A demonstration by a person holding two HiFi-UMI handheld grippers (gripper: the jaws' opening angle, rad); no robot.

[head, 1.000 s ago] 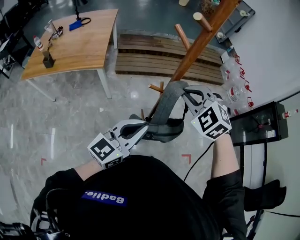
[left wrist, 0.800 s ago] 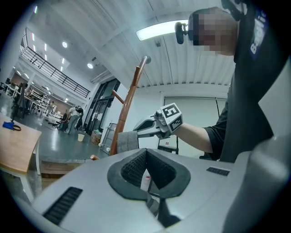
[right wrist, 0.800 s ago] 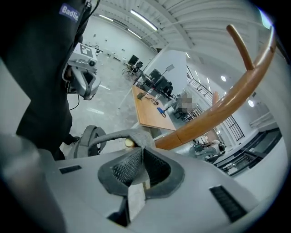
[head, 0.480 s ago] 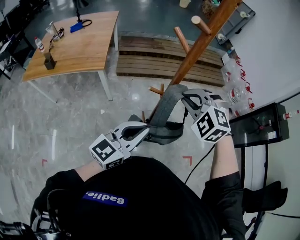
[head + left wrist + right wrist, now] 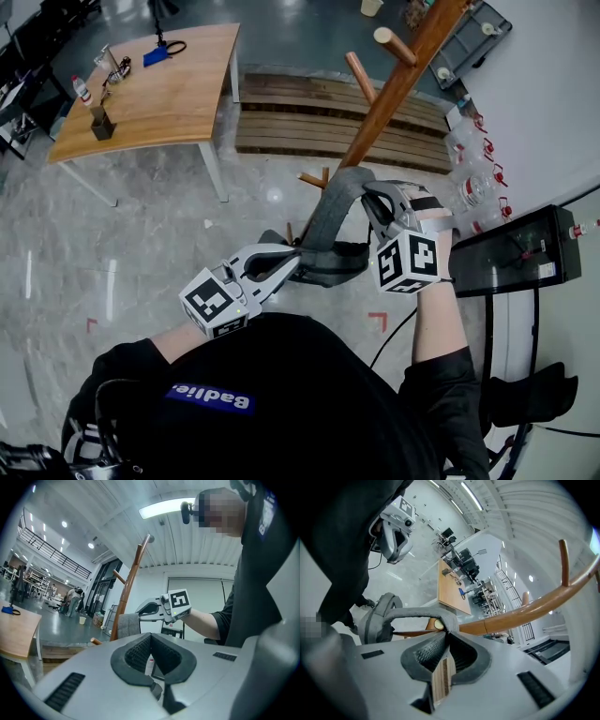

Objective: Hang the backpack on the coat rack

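Note:
The grey backpack [image 5: 328, 264] hangs in mid-air beside the wooden coat rack [image 5: 398, 80]. My right gripper [image 5: 367, 199] is shut on its shoulder strap [image 5: 336, 192], which loops over the jaw tips in the right gripper view [image 5: 417, 613]. A low peg's end [image 5: 437, 624] shows just behind the strap. My left gripper [image 5: 296, 255] points level at the bag's lower part with its jaws shut. Nothing shows between its pads [image 5: 140, 651]. The right gripper view shows a gap between the left gripper [image 5: 392, 559] and the bag [image 5: 377, 620].
Upper pegs [image 5: 392, 44] stick out above the strap. A wooden table [image 5: 141, 84] with small items stands far left, with a slatted wooden platform [image 5: 328, 112] behind the rack. Water bottles [image 5: 469, 178] and a black box [image 5: 511, 253] stand at the right wall.
My right gripper has rolled, turning its marker cube, and shifted slightly down-left in the head view, still on the strap. The left gripper and the bag's lower part have stayed put.

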